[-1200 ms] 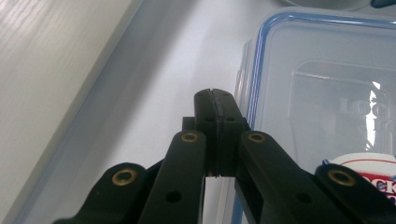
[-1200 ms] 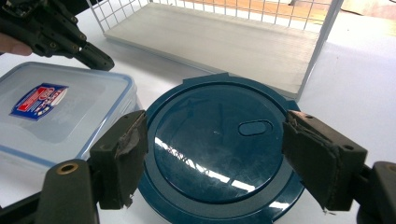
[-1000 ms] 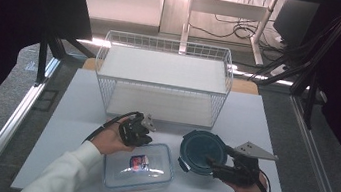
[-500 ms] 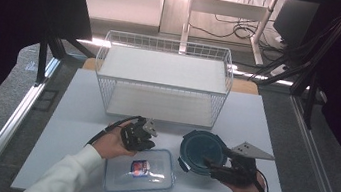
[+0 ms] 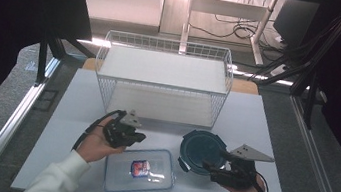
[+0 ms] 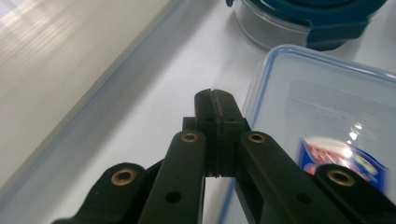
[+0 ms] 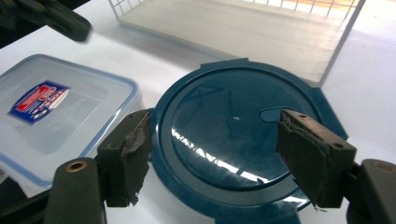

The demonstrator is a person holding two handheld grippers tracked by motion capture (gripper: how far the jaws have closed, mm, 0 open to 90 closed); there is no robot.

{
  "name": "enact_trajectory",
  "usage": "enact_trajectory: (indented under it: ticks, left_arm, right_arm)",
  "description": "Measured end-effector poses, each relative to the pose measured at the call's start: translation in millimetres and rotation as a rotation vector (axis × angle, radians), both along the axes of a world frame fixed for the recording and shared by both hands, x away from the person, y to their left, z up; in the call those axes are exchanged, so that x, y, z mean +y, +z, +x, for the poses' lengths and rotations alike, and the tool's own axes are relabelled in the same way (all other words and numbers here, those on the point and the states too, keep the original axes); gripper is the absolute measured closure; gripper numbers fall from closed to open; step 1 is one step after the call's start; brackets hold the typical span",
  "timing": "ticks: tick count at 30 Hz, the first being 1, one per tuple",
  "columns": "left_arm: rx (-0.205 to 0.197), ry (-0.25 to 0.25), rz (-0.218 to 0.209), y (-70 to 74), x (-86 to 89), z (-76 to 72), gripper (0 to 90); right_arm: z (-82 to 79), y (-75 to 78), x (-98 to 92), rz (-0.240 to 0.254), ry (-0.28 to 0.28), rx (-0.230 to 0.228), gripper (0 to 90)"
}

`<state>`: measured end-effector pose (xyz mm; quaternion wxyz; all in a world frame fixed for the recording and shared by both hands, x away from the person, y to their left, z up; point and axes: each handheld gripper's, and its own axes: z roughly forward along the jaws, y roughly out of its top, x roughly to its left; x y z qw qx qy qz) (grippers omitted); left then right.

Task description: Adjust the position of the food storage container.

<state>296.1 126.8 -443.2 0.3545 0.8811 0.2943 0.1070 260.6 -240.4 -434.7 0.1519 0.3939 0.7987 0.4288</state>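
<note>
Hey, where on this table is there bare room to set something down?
Bare table lies left of the wire basket and the left gripper, and right of the basket, beyond the round container. The front middle is crowded: rectangular container, round container and both grippers sit close.

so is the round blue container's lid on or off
On. The blue lid sits flat over the round container, its side tab folded down in the left gripper view.

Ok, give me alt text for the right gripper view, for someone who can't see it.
The right gripper's two black jaws stand open on either side of a round dark blue container lid, not clearly pressing it. A clear rectangular container with a blue-rimmed lid lies to the left, and a white wire basket stands behind on the white table.
</note>
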Motion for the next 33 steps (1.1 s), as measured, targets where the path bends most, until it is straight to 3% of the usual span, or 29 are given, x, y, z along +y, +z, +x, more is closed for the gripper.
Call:
enact_trajectory:
  ticks: [3, 8, 10, 11, 14, 16, 19, 22, 27, 30, 33]
  left_arm:
    - [-0.008, 0.037, -0.035, 0.8, 17.9, -15.5, 90.0]
    - [0.025, 0.08, -0.151, -5.1, 45.2, -42.9, 90.0]
    - [0.048, 0.067, -0.179, -4.7, 50.0, -51.3, 90.0]
    - [0.039, 0.058, -0.177, -1.8, 51.7, -57.2, 90.0]
    - [0.049, 0.022, -0.225, 4.3, 53.6, -71.3, 90.0]
    - [0.05, -0.013, -0.219, 5.2, 49.7, -83.6, 90.0]
    - [0.085, -0.076, -0.206, -2.2, 39.4, -101.7, 90.0]
    - [0.1, -0.11, -0.122, -14.0, 25.8, -114.1, 90.0]
    - [0.103, -0.108, -0.083, -23.2, 12.8, -115.3, 90.0]
    - [0.099, -0.098, -0.076, -24.3, 12.9, -111.9, 90.0]
    - [0.077, -0.047, -0.098, -22.5, 18.5, -109.8, 90.0]
  right_arm:
    - [-2.8, -0.8, -0.1, -0.007, 0.012, 0.006, 28.2]
    - [-5.2, -4.1, -1.9, -0.01, 0.01, 0.015, 28.3]
    - [-4.9, -5.6, -2.4, -0.01, 0.005, 0.018, 28.3]
    - [-4.8, -6.2, -2.3, -0.01, 0.004, 0.021, 28.2]
    - [-5.2, -7.3, -1.4, -0.011, 0.003, 0.025, 28.1]
    - [-5.1, -8.1, -0.8, -0.013, 0.007, 0.023, 28.1]
    - [-5.2, -9.0, 0.1, -0.01, 0.007, 0.029, 28.1]
    - [-4.8, -10.0, 0.5, -0.01, 0.008, 0.033, 28.0]
    - [-5.8, -9.3, 0.0, -0.01, 0.006, 0.029, 28.1]
    - [-8.2, -8.6, 1.3, -0.023, 0.04, 0.04, 35.3]
    - [-11.9, -10.8, 7.4, -0.054, 0.093, 0.059, 45.7]
